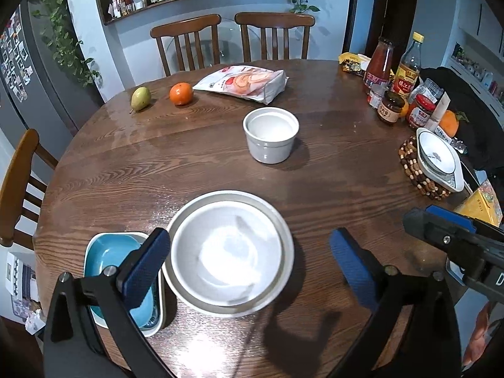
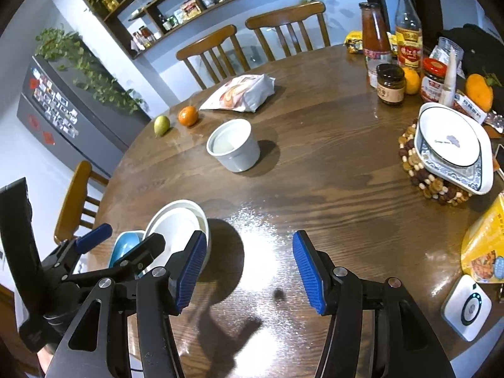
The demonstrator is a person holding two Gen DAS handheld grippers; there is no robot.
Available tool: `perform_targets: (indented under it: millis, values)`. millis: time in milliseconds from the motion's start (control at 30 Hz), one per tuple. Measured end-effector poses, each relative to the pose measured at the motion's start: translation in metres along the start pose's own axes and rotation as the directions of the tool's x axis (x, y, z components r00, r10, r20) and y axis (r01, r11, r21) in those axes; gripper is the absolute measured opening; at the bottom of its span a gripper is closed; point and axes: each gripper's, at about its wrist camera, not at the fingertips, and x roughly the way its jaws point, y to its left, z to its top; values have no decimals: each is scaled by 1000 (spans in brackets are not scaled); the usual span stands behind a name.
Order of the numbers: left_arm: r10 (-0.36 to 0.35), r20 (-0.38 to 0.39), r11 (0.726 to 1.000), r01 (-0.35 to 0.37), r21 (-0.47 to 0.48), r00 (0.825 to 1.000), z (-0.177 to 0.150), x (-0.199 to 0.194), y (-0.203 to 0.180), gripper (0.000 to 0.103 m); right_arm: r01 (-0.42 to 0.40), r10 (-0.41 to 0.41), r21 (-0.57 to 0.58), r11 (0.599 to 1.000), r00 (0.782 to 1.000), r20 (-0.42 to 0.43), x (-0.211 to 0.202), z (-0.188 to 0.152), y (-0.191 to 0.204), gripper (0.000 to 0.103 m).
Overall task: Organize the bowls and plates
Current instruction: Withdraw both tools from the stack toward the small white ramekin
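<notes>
Both our left gripper [image 1: 249, 260] and right gripper [image 2: 249, 271] hang wide and hold nothing — next we should reach slowly for the small white cup [image 1: 271, 134] — and lift it straight up.

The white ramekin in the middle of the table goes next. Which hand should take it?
Probably left. The left gripper, open and empty, faces the white ramekin almost straight ahead beyond the stacked bowls. The right gripper is open too, but the ramekin sits off to its left.

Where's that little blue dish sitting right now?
In the left wrist view the blue dish sits at the table's near left edge, nested in a white dish, right beside the stacked white bowls.
</notes>
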Motion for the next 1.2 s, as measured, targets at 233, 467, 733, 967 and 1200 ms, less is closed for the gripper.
perform_targets:
  millis: [233, 467, 733, 967, 1200]
  values:
    - [7, 2, 1000, -7, 5, 1000, 0, -1, -15, 102, -3, 3, 8, 1000, 1000, 3, -8, -3, -13, 58]
    - [21, 10, 1000, -21, 6, 1000, 0, -5, -30, 102, -11, 11, 8, 1000, 1000, 9, -16, -3, -27, 58]
    - [45, 24, 999, -45, 6, 999, -2, -9, -43, 102, -29, 29, -2, 1000, 1000, -2, -18, -2, -38, 58]
    - [45, 15, 999, -45, 7, 999, 0, -6, -48, 102, -37, 37, -7, 999, 999, -17, -14, -1, -42, 58]
    - [28, 9, 999, -27, -26, 1000, 8, -3, -34, 102, -31, 32, 11, 999, 999, -16, -11, 1, -47, 58]
